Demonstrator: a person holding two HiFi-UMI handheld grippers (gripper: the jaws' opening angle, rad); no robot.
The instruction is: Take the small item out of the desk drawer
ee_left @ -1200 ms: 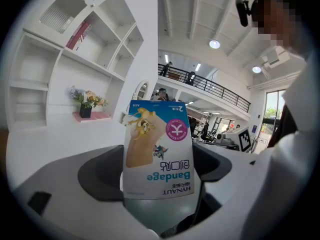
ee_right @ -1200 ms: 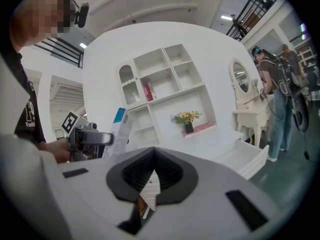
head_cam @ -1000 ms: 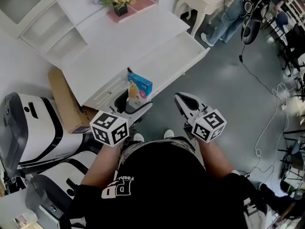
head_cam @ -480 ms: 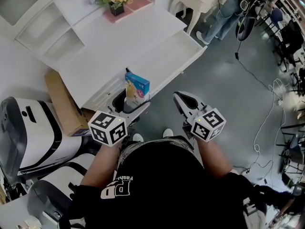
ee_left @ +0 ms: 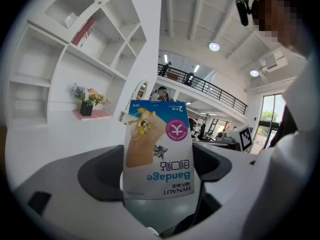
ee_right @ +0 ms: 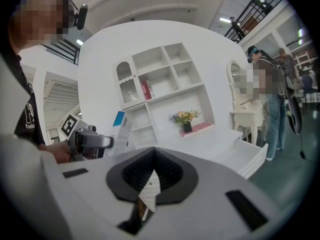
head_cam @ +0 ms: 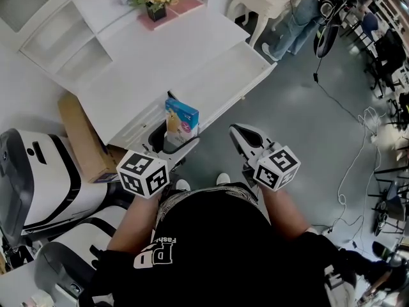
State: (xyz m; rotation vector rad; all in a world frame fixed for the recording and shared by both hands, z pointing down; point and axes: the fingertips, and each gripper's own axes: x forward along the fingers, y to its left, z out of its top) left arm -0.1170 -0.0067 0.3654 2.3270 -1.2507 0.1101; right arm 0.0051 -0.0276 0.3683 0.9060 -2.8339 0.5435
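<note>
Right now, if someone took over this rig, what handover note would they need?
Left tongs: shut on the bandage box, held up at the front edge of the desk.
Right tongs: shut, empty, level with the left.
Drawer: open; nothing shows inside it from the head view.
Done: the box is out of the drawer.
Left: probably set the box down, and close the drawer if wanted.

Black short-sleeved T-shirt, white lettering across it, well behind the fingers. Pale grey left gripper and right gripper, black-lined inside, black-and-white marker cube right behind each.
</note>
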